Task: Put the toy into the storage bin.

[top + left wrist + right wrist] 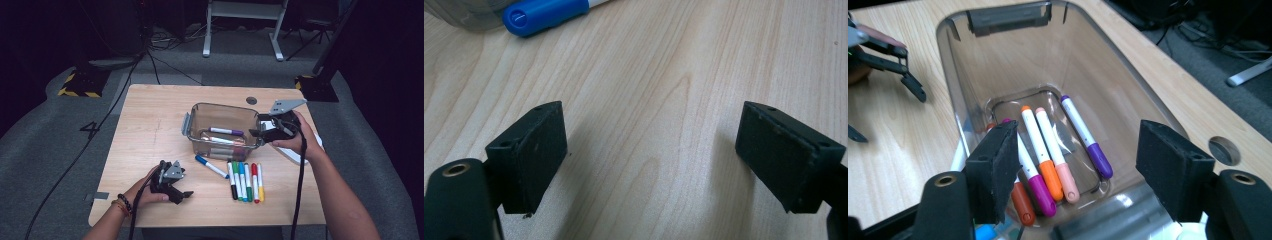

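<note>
No brand or label can be read on any marker, and the only writing is a dark "4" [90, 129] marked on the grey floor left of the desk [150, 130]. The clear plastic box [200, 112] stands on the desk, a little right of the middle, with grey latches on its ends. In the right claw view 5 markers lie on its bottom side by side: 1 with a purple cap [1087, 138], 1 with a pink cap [1058, 156], 1 with an orange cap [1037, 153], 1 with a magenta cap [1031, 175] and 1 with a red-orange cap [1021, 206], partly hidden behind a jaw. In front of the box 6 more markers lie on the desk: a blue one [211, 166] lies slanted and alone, and 5 lie in a row touching each other, black [232, 179], green [236, 180], blue [242, 180], red [255, 182] and yellow [260, 181]. The right claw [256, 133] hangs over the right end of the box, its jaws wide apart with nothing between them. The left claw [186, 195] rests low at the front left of the desk, well apart from the box; its jaws stand apart over bare wood and hold nothing, and the blue marker is near, just ahead of it.
</note>
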### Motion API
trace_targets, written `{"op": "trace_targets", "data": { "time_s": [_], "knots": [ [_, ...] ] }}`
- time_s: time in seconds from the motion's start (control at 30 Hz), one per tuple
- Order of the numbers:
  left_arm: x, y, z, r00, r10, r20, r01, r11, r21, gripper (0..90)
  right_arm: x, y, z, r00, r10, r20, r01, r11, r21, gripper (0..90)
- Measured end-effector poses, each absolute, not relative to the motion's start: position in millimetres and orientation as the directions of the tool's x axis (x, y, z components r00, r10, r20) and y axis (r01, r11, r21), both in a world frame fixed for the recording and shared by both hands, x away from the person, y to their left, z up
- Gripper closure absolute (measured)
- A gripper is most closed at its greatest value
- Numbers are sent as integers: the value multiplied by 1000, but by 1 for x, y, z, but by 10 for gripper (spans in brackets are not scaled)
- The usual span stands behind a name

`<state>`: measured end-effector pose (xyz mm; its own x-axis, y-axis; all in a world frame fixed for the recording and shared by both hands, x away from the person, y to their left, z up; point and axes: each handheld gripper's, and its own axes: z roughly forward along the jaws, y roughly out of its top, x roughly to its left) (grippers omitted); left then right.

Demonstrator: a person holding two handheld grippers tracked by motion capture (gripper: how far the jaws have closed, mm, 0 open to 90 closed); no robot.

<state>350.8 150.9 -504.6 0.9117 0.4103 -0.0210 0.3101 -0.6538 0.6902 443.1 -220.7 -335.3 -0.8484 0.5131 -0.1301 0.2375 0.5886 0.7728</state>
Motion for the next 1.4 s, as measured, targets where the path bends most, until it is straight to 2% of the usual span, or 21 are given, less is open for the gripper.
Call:
{"op": "trace_targets", "data": {
  "time_s": [0.33,0.57,0.93,1.2,1.4],
  "knots": [
    [351,151,-505,912,410,-21,310,-654,690,136,408,-255,-339,-812,554,-184,218,580,785,299],
    [351,151,-505,912,410,-21,310,-654,690,136,386,-272,-359,-795,580,-178,245,575,780,291],
    [351,151,-505,912,410,-21,310,-654,690,136,362,-278,-431,-814,573,-94,345,609,714,292],
    [351,151,-505,912,410,-21,310,-654,690,136,344,-264,-463,-843,537,-25,380,629,678,290],
    [351,151,-505,912,411,-21,310,-654,690,136,341,-262,-472,-837,547,10,408,613,677,287]
  ]
}}
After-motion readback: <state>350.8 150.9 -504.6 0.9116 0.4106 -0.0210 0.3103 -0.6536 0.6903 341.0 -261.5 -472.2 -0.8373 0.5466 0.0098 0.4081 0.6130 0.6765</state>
